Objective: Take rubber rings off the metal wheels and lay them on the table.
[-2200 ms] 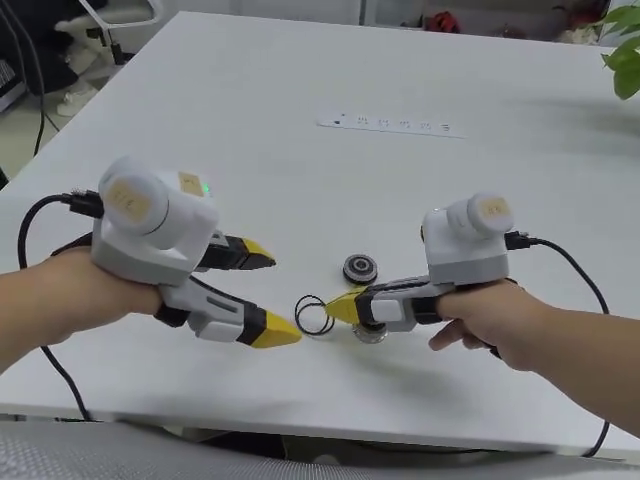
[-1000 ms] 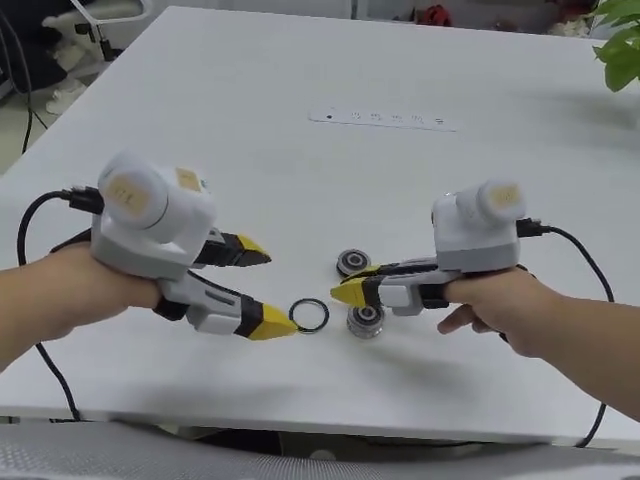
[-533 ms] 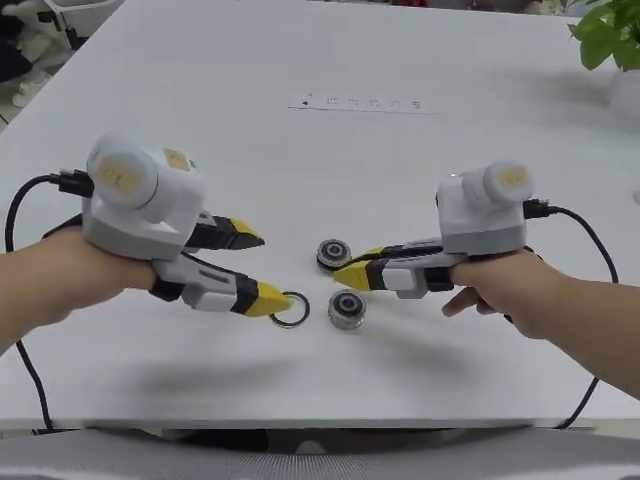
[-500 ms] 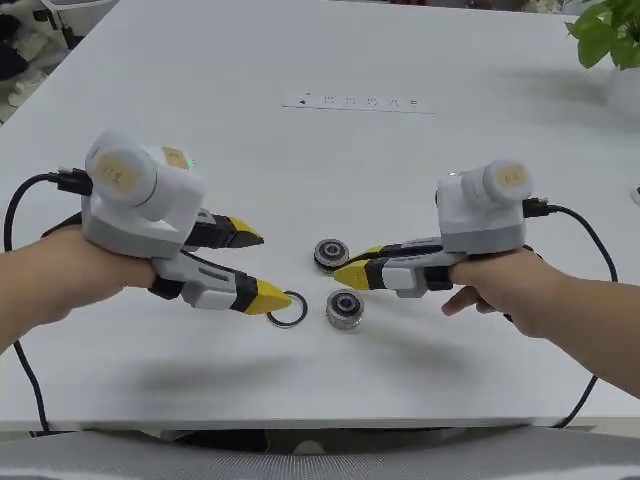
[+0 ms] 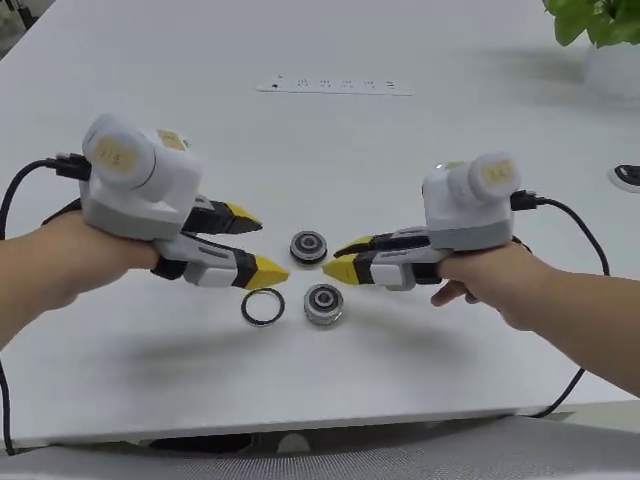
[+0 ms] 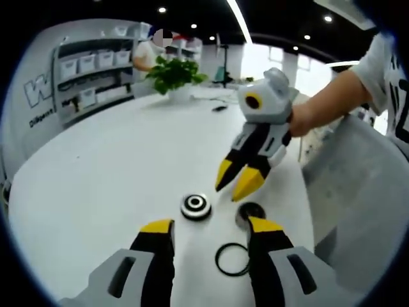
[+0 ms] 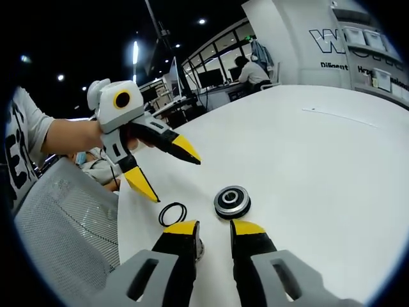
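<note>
Head view shows one thin black rubber ring (image 5: 262,306) lying flat on the white table (image 5: 420,150), touching nothing, just left of the nearer grey metal wheel (image 5: 323,303), whose rim looks bare. The farther metal wheel (image 5: 308,246) seems to wear a dark band, so I'd judge one ring off and one to go. The left gripper (image 5: 252,243) hovers above the ring, jaws wide apart and empty, and the right gripper (image 5: 342,258) points at the wheels, tips close together. The left gripper view puts the ring (image 6: 233,259) close by one of its own jaws and shows the right gripper (image 6: 235,182) head-on, a little parted. The right gripper view makes that plain: there is a gap between its jaws with nothing in it, the farther wheel (image 7: 232,201) with its black rim band sits just ahead, and the nearer wheel is mostly hidden behind one jaw.
</note>
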